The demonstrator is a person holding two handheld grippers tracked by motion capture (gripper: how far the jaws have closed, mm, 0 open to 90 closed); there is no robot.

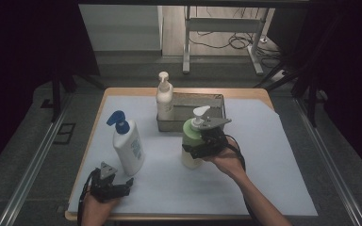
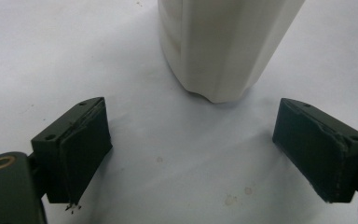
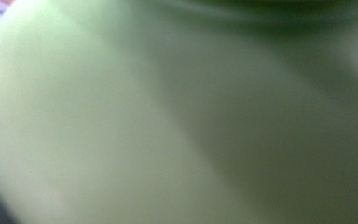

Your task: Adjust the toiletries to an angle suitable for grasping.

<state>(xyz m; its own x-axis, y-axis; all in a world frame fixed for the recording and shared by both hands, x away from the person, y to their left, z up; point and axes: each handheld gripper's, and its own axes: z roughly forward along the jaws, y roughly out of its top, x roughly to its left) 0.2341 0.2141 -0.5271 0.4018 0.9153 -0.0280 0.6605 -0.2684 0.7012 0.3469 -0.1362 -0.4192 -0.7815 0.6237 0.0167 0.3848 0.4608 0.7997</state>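
Green bottle [image 1: 190, 146]: upright on the surface [image 1: 264, 155], gripped at mid-body by right tongs [image 1: 199, 147]. Left tongs [image 2: 191, 154]: spread wide, empty, white bottle [image 2: 223, 46] just ahead.

- The white bottle [image 1: 129, 147] stands just ahead of the left gripper [image 1: 122, 186], blocking the way forward.
- The green bottle [image 1: 192, 141] sits right before the metal tray [image 1: 217, 101].
- Bare white sheet [image 1: 268, 160] lies at right.
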